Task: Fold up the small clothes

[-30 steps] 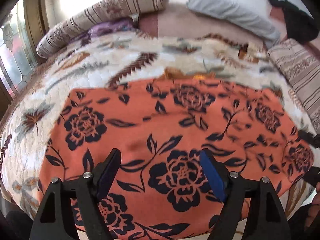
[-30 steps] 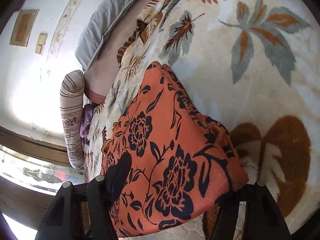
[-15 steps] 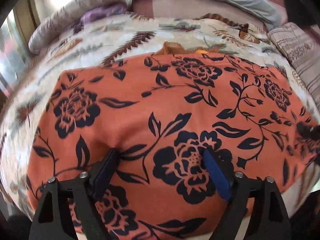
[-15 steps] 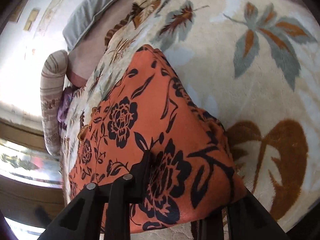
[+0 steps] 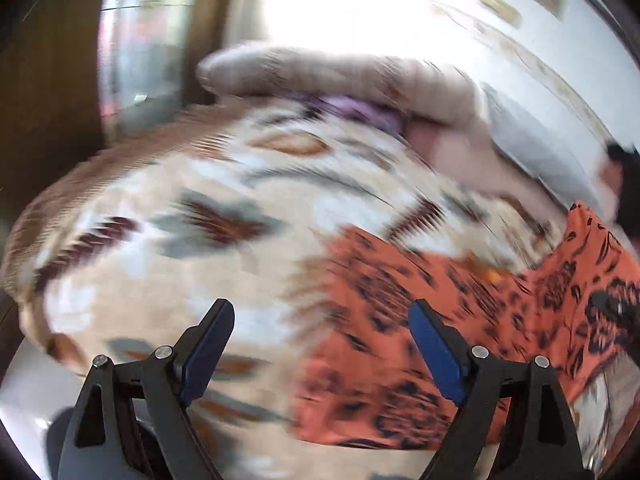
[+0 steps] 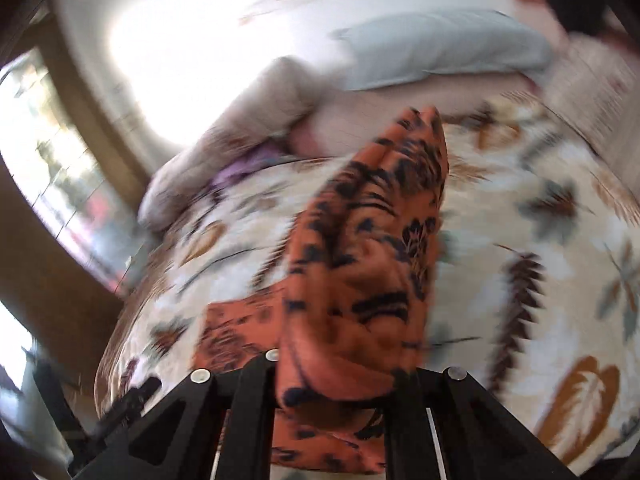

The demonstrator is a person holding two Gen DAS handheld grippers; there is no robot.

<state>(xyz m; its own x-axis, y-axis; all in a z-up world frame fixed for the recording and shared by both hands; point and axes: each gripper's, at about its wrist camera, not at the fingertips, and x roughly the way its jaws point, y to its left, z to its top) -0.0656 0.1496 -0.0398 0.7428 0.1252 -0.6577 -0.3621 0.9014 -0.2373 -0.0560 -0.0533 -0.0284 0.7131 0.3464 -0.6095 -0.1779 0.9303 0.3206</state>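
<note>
Orange floral garment (image 6: 372, 280): one end grasped in the clenched right claw (image 6: 340, 380), bunched and lifted toward 12 o'clock; half a second ago it lay flat and spread. Remainder trails on the bed blanket (image 6: 520, 240) at 7 o'clock. Left claw (image 5: 320, 356): released, jaws wide, holding nothing; formerly over the cloth's middle, now swung off so the garment sits at 3 o'clock. Judged: a fold-over has begun, carried by the right side alone. Pillows (image 5: 536, 148) at 1 o'clock.
</note>
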